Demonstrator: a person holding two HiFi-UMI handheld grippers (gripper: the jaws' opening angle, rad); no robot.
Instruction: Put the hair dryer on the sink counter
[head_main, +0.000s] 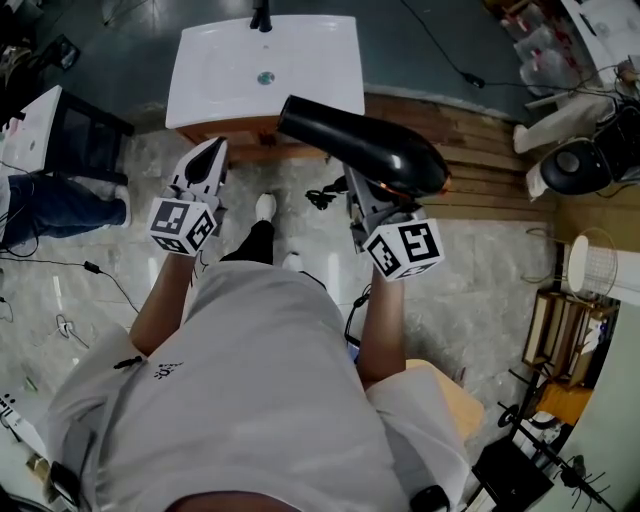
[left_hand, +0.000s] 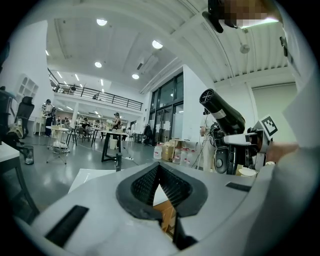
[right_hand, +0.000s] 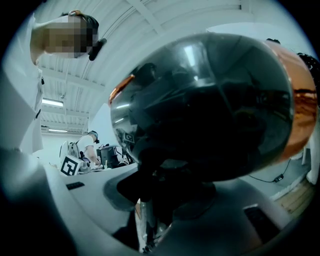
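hair dryer (right_hand: 210, 110) — clamped in right tool (head_main: 368, 205) | left tool (head_main: 213, 153) — closed, empty

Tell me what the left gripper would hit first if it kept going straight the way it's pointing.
The left gripper would likely meet the front edge of the sink counter first; nothing else shows between them. Height is unclear, so it might skim over the rim.

An open lab hall, not a home: well ahead of the left tool (left_hand: 159, 166) stand work tables (left_hand: 111, 136) under a railed mezzanine (left_hand: 95, 94) and ceiling lights (left_hand: 102, 22) (people (left_hand: 116, 120) busy there), while loose cables (head_main: 92, 267) trail across the floor (head_main: 470, 270) below it.
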